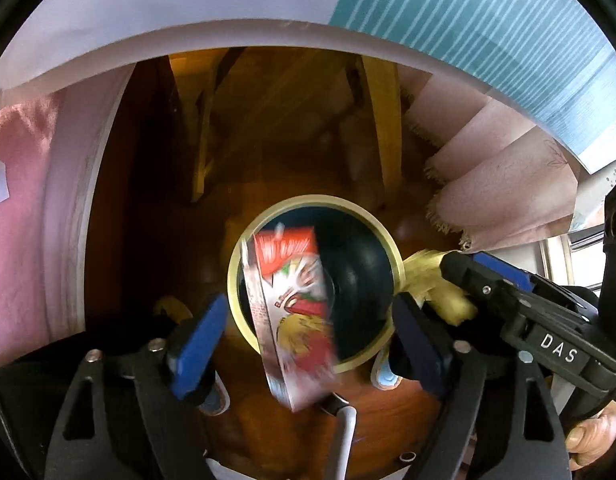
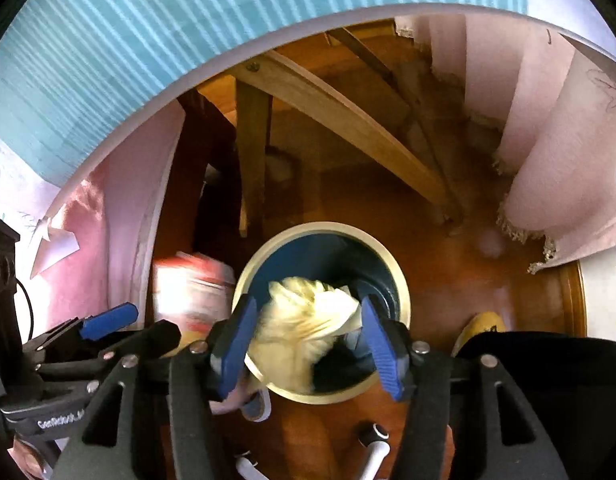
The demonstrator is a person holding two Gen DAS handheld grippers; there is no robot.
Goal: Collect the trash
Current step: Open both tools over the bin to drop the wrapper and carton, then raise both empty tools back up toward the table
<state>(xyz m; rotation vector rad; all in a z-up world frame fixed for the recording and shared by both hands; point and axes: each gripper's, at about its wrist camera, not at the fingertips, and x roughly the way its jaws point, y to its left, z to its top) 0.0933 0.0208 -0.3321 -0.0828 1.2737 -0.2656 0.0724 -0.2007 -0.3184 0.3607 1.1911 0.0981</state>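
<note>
A round trash bin [image 1: 398,268] with a cream rim and a dark blue inside stands on the floor below both grippers. My left gripper [image 1: 309,340] is open above it. A red and white drink carton [image 1: 296,312] is blurred between its blue pads, touching neither, over the bin's mouth. In the right wrist view my right gripper [image 2: 308,346] stands open over the bin [image 2: 403,292]. A crumpled yellow paper [image 2: 308,320] is blurred between its pads at the rim. The carton [image 2: 192,292] shows as a blur to the left. The paper [image 1: 427,276] also shows beside the right gripper's finger [image 1: 467,270].
The bin stands on a brown wooden floor [image 2: 447,280] under a table with wooden legs [image 2: 252,160]. A pink fringed cloth [image 2: 555,184] hangs at the right, and a teal striped cloth [image 2: 108,40] covers the tabletop. Slippers [image 2: 479,326] and white cables [image 1: 343,432] lie close by.
</note>
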